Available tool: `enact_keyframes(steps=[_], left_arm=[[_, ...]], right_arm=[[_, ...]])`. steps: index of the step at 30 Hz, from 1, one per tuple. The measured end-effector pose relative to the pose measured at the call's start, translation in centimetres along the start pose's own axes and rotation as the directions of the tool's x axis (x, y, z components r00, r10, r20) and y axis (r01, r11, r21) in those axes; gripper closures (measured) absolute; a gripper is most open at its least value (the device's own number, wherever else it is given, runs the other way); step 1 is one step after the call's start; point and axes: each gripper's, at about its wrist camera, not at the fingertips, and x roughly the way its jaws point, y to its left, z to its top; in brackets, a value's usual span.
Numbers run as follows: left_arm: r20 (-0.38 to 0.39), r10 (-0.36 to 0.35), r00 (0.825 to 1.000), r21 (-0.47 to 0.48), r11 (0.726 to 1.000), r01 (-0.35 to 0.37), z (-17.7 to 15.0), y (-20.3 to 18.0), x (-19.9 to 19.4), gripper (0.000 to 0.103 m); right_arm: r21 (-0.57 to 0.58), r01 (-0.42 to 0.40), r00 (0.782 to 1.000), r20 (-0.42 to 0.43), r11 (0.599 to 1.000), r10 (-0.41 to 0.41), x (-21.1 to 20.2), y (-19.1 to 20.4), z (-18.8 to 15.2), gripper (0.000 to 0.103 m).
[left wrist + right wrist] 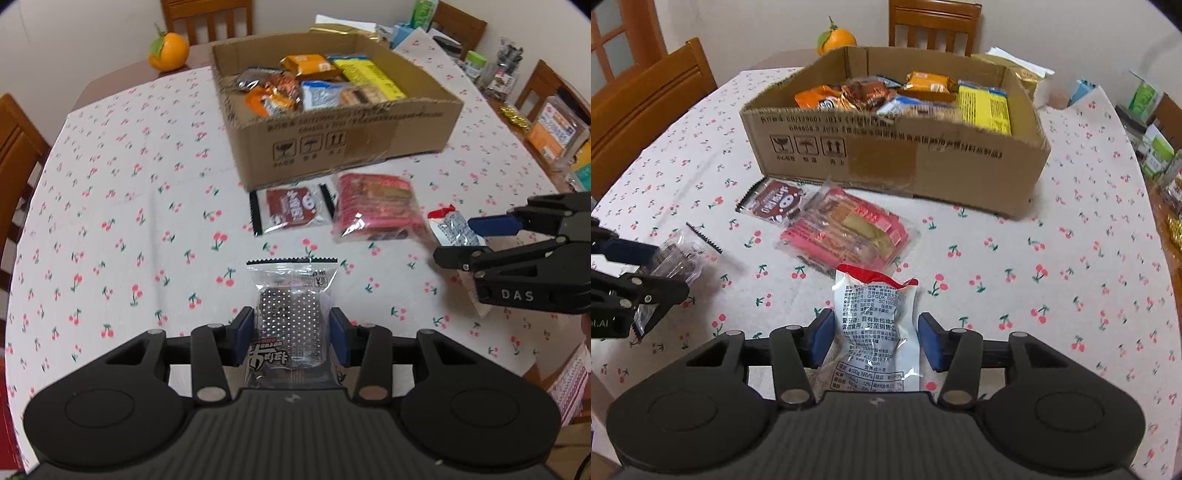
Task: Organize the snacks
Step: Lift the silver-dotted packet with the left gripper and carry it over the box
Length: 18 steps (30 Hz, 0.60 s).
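Left gripper [291, 334] pinching crinkly clear packet [290, 314] (dotted foil), right gripper [875, 339] seemingly loose

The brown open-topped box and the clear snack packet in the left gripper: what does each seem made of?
Brown open-topped box: apparently corrugated cardboard, matte, with ragged cut edges and printed symbols. Clear snack packet: likely thin glossy plastic film; see-through, glare, serrated sealed end.

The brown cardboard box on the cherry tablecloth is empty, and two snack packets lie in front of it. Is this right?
Not quite. The brown cardboard box already holds several wrapped snacks, as the right wrist view shows. The dark red packet and pink packet lie before it.
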Motion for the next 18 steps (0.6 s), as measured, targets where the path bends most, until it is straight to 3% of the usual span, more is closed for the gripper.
enact_keyframes(steps=[11, 18], left_arm=[[0.009, -0.054, 0.999, 0.106, 0.993, 0.052, 2.5, -0.4, -3.6, 0.060], [0.068, -0.082, 0.994, 0.155, 0.985, 0.070, 5.9, -1.1, -5.2, 0.060]], right_arm=[[-0.123, -0.047, 0.999, 0.011, 0.991, 0.049, -4.3, -1.2, 2.7, 0.048], [-0.195, -0.059, 0.997, 0.046, 0.979, 0.070, -6.2, -2.1, 4.7, 0.048]])
